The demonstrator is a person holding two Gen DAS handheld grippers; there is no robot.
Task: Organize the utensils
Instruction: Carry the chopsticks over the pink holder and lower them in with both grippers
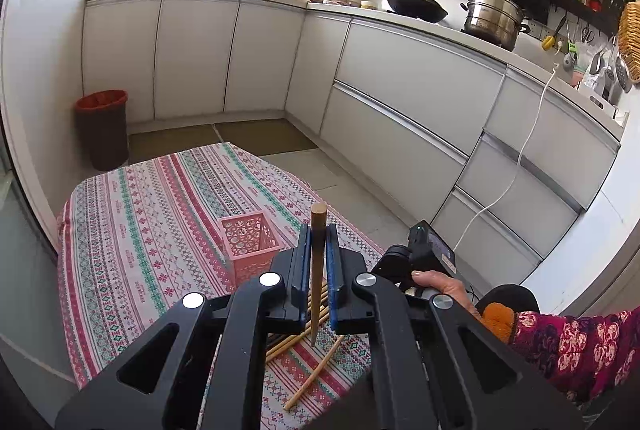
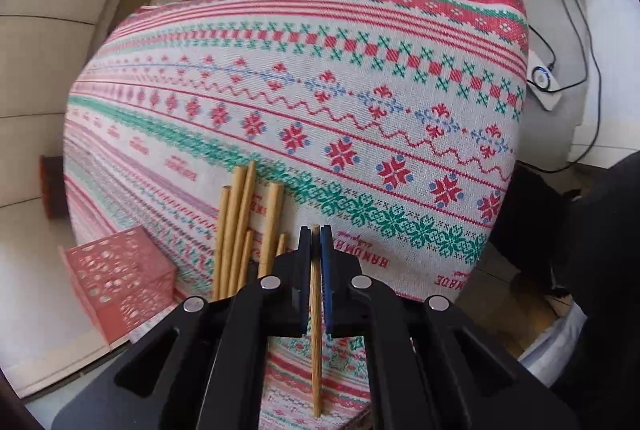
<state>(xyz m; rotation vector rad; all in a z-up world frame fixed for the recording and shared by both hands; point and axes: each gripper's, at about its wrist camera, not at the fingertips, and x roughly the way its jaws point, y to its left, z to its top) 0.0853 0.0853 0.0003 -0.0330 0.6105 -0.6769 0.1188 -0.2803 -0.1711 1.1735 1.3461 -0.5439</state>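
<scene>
In the left wrist view, the left gripper [image 1: 319, 262] is clamped on one chopstick [image 1: 318, 250], long axis running along the fingers, with the basket [image 1: 250, 246] just left of it, nearer than to the right gripper [image 2: 315, 262]. That one is closed on a second chopstick [image 2: 316, 330]. Six loose sticks [image 2: 240, 226] are counted, left of centre; one basket.

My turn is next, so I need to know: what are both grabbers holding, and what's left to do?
Left gripper: shut on a dark chopstick, held upright.
Right gripper: shut on a light chopstick.
Pink basket: on the patterned tablecloth, no chopsticks seen inside.
Loose chopsticks: lying beside the basket.
Left: put both held chopsticks in the basket, then the loose ones.
</scene>
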